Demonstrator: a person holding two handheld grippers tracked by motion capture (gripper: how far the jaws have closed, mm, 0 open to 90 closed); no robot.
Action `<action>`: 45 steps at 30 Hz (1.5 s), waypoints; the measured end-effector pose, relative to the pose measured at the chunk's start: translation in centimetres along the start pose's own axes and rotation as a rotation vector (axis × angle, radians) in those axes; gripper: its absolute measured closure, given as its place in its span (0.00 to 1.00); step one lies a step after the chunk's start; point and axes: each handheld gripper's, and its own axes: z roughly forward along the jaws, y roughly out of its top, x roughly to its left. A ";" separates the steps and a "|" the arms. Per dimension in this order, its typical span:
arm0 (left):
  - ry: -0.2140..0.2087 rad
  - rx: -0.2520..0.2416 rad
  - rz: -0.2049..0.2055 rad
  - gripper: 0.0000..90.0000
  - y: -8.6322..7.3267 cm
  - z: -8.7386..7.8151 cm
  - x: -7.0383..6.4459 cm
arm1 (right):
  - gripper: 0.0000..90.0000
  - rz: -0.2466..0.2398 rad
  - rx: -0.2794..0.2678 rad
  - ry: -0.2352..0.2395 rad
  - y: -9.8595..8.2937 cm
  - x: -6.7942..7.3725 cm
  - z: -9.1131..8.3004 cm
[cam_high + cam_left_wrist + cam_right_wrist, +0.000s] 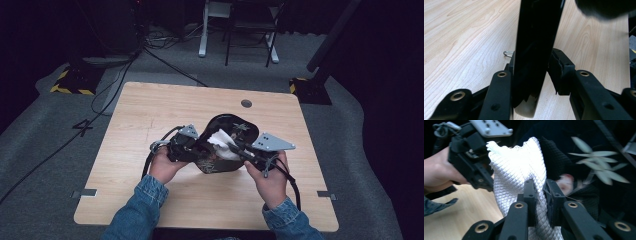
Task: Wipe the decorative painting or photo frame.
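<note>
Your left tongs (199,147) are closed down on the near edge of a glossy black dish (235,126), and the left gripper view shows that edge standing upright between the two black jaws, pressed against the left one with the right pad close on its other side. The dish's pale underside shows at the bottom of the grip, just above the wooden table (150,105). A small metal ring (508,53) lies on the table just beyond the left jaw. To the right of your left tongs, inside the dish, sits a white quilted cloth (220,142), bunched up and rising out of the hollow. Your right tongs (235,148) are clamped on that cloth: in the right gripper view the jaws pinch a fold of its diamond-patterned fabric between them, nearly closed, with the cloth swelling above and below the grip. Beyond those jaws the dish's dark inner face carries a leaf pattern (596,157) to the right of the cloth, and your left hand (439,170) with its tongs sits to the left of the cloth, touching it or very close. From above, both tongs meet at the dish from either side, held near the middle of the table, with your denim sleeves (145,197) coming in below them.
</note>
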 end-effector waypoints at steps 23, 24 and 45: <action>0.001 0.010 0.010 0.75 0.1 0.0 0.0 | 0.89 0.096 -0.045 -0.153 -1.1 -4.5 -3.6; 0.003 0.008 0.010 0.75 0.1 0.0 -0.1 | 0.89 0.098 -0.043 -0.162 -1.2 -4.8 -3.8; -0.002 0.016 0.028 0.78 0.2 0.0 -0.2 | 0.89 0.039 0.040 -0.067 -2.0 -1.7 0.0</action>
